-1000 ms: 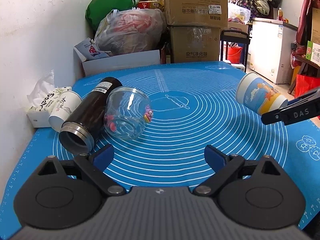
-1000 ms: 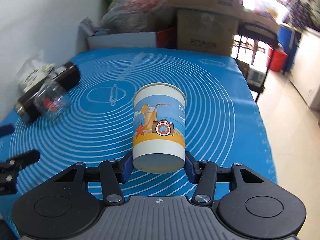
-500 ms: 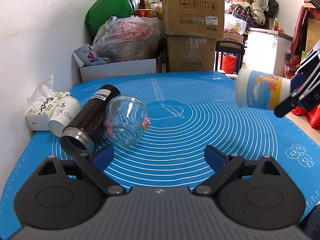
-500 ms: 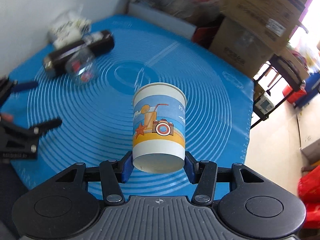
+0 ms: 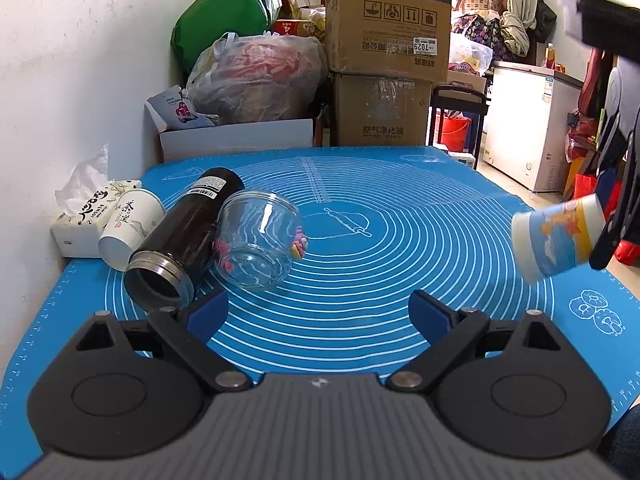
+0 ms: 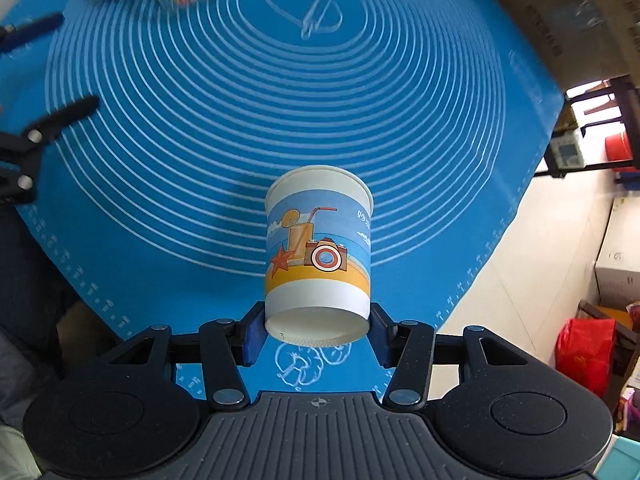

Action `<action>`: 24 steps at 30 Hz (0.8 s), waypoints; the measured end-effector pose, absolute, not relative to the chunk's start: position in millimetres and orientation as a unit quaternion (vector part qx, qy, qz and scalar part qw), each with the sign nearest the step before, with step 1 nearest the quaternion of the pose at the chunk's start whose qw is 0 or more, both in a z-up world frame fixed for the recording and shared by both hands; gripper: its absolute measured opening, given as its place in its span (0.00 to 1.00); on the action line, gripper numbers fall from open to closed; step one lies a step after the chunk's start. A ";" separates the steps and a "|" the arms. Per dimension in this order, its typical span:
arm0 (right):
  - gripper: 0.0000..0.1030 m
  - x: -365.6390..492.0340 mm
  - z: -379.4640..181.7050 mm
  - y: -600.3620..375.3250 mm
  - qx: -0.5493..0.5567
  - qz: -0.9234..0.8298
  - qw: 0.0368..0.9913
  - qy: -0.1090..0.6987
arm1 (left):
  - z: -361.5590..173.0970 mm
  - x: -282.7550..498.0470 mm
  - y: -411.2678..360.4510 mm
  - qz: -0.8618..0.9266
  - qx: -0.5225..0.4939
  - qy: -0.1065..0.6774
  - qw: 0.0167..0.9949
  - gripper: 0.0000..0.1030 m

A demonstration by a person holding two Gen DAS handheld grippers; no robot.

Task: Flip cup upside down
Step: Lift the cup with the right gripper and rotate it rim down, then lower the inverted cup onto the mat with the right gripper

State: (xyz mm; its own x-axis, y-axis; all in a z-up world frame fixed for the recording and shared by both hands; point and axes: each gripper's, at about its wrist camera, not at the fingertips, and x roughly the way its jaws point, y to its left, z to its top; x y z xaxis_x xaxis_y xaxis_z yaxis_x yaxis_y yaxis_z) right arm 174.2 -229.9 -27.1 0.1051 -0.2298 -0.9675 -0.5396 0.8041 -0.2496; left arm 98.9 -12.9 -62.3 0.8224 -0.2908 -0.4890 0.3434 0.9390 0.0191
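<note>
The paper cup (image 6: 318,254), white with a blue and orange beach print, is clamped at its base between the blue pads of my right gripper (image 6: 317,332). The right wrist view looks steeply down, with the cup's mouth pointing toward the blue mat (image 6: 240,120). In the left wrist view the cup (image 5: 556,240) hangs in the air at the right, tilted with its mouth down-left, above the mat's right edge. My left gripper (image 5: 318,312) is open and empty, low over the mat's near side.
A glass jar (image 5: 258,242), a dark flask (image 5: 182,240) and a white paper cup (image 5: 130,228) lie on their sides at the mat's left, beside a tissue pack (image 5: 86,216). Boxes and bags stand behind the table. The floor drops off to the right.
My right gripper has risen and tipped forward with the cup, so the cup's mouth now points down toward the mat. The left gripper has stayed put.
</note>
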 end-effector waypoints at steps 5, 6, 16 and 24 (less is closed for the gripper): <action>0.47 192.6 -41.5 -226.5 -0.289 0.118 0.672 0.672 | -64.0 107.0 -11.5 -0.159 0.046 0.251 0.954 0.93; 0.48 195.9 -43.7 -226.3 -0.293 0.116 0.669 0.673 | -64.4 108.8 -11.5 -0.158 0.046 0.252 0.954 0.93; 0.51 219.1 -41.7 -226.2 -0.280 0.122 0.689 0.658 | -67.4 124.6 -9.9 -0.147 0.032 0.257 0.955 0.93; 0.64 229.8 -41.9 -234.2 -0.263 0.117 0.719 0.633 | -67.9 135.8 -13.2 -0.140 0.022 0.262 0.954 0.93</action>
